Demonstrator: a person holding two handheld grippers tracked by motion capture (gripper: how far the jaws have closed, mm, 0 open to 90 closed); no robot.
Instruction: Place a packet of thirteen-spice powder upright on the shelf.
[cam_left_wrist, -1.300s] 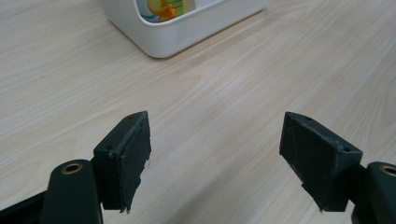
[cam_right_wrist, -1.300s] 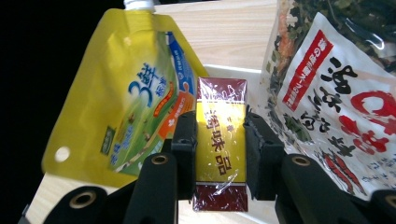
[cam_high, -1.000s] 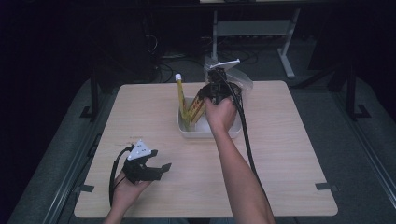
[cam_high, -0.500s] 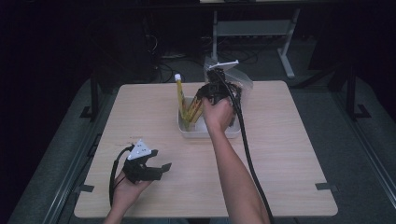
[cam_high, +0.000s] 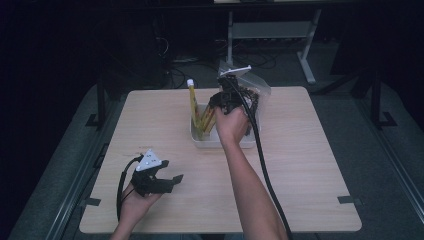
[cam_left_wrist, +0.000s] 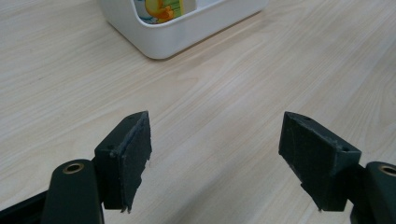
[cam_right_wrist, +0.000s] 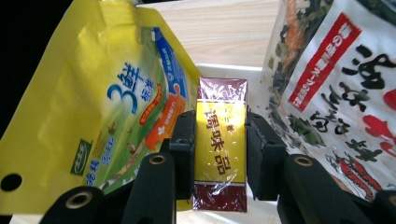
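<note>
A small yellow and maroon box (cam_right_wrist: 220, 149) stands upright in the white bin (cam_high: 220, 141) at the table's far middle. My right gripper (cam_right_wrist: 219, 128) reaches down into the bin from above, and its pads touch both narrow sides of the box. Its jaws have just eased open a little with the box still between them. A tall yellow pouch (cam_right_wrist: 107, 102) leans at the box's left, and a clear bag of dried greens (cam_right_wrist: 336, 84) stands at its right. My left gripper (cam_high: 172, 170) rests near the table's front left, open with nothing between its pads (cam_left_wrist: 135, 158).
The bin's near corner (cam_left_wrist: 187, 35) shows ahead of the left gripper across bare wood. The yellow pouch (cam_high: 192, 107) sticks up above the bin's left end. The right gripper's black cable (cam_high: 262, 165) trails along the forearm. A table frame stands in the dark behind.
</note>
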